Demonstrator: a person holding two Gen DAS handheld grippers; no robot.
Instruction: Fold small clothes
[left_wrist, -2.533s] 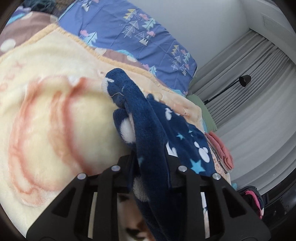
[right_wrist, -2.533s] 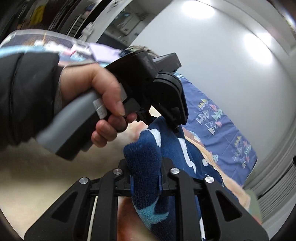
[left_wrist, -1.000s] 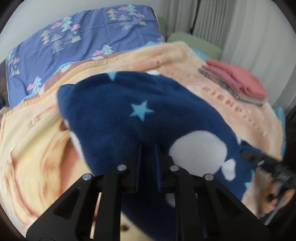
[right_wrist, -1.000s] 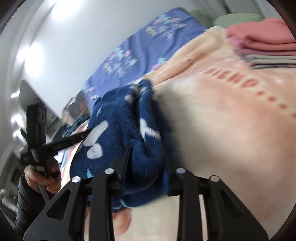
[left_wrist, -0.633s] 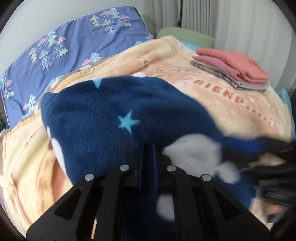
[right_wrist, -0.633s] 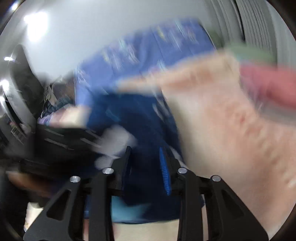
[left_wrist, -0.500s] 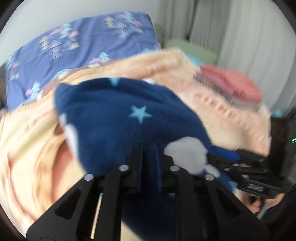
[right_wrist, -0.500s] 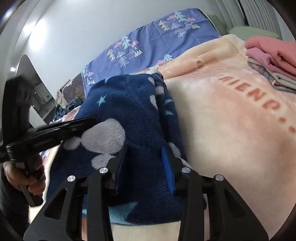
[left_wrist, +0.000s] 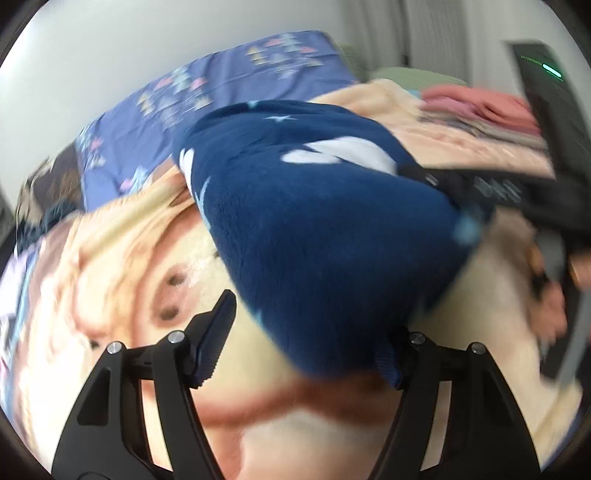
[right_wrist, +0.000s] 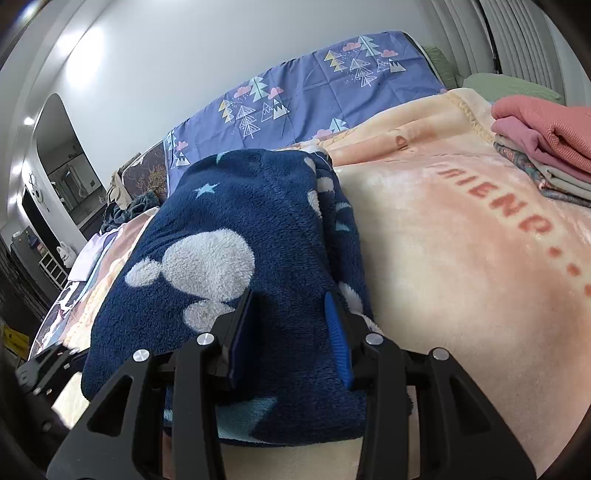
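red letters "FRIEND..." on peach blanket (right_wrist: 461, 221)

Both wrist fisheyes looked down steeply, close over the navy fleece garment with white blobs (left_wrist: 321, 221) (right_wrist: 236, 258) on the peach plush bed blanket (left_wrist: 110, 258) (right_wrist: 461, 240). Shared: garment, blanket, folded pink clothes stack (left_wrist: 484, 107) (right_wrist: 546, 136).

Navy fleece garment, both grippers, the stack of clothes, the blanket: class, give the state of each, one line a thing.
Navy fleece garment: folded over, lying on the blanket.
Left gripper: jaws opening, pads off the garment.
Right gripper: closed on the garment's near edge.
Stack of clothes: folded, piled neatly.
Blanket: spread flat.
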